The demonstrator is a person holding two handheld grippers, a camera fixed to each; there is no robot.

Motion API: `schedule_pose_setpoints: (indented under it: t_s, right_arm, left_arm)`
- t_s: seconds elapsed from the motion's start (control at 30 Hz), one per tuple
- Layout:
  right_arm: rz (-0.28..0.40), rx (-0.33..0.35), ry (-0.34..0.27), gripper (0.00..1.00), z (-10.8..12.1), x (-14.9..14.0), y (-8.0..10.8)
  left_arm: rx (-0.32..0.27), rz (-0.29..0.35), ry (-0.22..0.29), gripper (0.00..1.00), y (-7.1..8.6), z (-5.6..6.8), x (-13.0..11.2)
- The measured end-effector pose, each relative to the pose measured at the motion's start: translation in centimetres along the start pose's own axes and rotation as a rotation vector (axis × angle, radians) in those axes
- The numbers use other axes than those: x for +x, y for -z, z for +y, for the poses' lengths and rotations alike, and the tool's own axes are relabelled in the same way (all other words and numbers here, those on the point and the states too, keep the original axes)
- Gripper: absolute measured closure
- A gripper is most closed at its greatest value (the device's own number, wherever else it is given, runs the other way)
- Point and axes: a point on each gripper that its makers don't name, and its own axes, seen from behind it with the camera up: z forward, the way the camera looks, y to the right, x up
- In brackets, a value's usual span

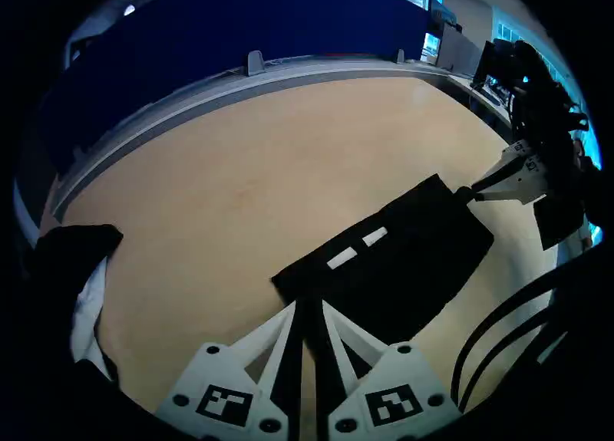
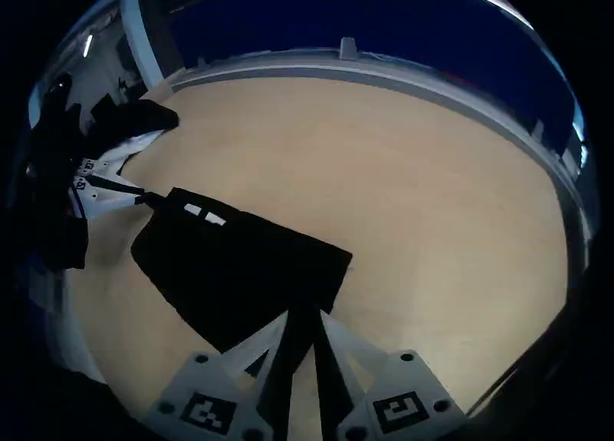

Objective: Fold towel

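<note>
At the far left of the left gripper view, a heap of dark and white cloth (image 1: 80, 287) lies on the pale wooden tabletop (image 1: 230, 172). Toward the middle, the left gripper (image 1: 308, 307) has its fingers drawn together on the near corner of a black rectangular fabric towel (image 1: 399, 261). The towel stretches away, spread out over the tabletop between the two claws, with two small white patches (image 1: 358, 247) on its upper face. At the right, the right gripper (image 1: 470, 194) pinches the towel's far corner, jaws closed on it.
</note>
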Motion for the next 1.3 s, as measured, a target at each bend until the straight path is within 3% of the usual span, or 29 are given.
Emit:
schedule_pose_setpoints:
  t_s: [0.13,0.27,0.6,0.63,0.97,1.3]
  right_arm:
    - [0.007,-0.008,-0.007,0.62,0.2,0.1,-0.2]
    - [0.022,-0.017,-0.013,0.55,0.5,0.4,-0.2]
    - [0.05,-0.005,-0.003,0.04,0.0,0.6,0.1]
    - [0.051,-0.001,-0.005,0.01,-0.1,0.6,0.2]
    - [0.053,0.01,0.001,0.0,-0.6,0.3,0.9]
    - [0.042,0.027,0.017,0.0,-1.4,-0.7,1.6]
  left_arm:
    - [0.021,-0.002,-0.011,0.87,-0.2,-0.6,-0.1]
    - [0.052,0.002,-0.025,0.69,-0.1,-1.3,-0.1]
    - [0.061,0.007,0.0,0.18,0.8,-1.6,-0.5]
    - [0.061,0.008,0.002,0.16,0.8,-1.5,-0.5]
    - [0.073,0.024,0.008,0.11,1.7,-1.5,-0.5]
    - [0.106,0.052,0.041,0.11,3.9,-1.8,-1.1]
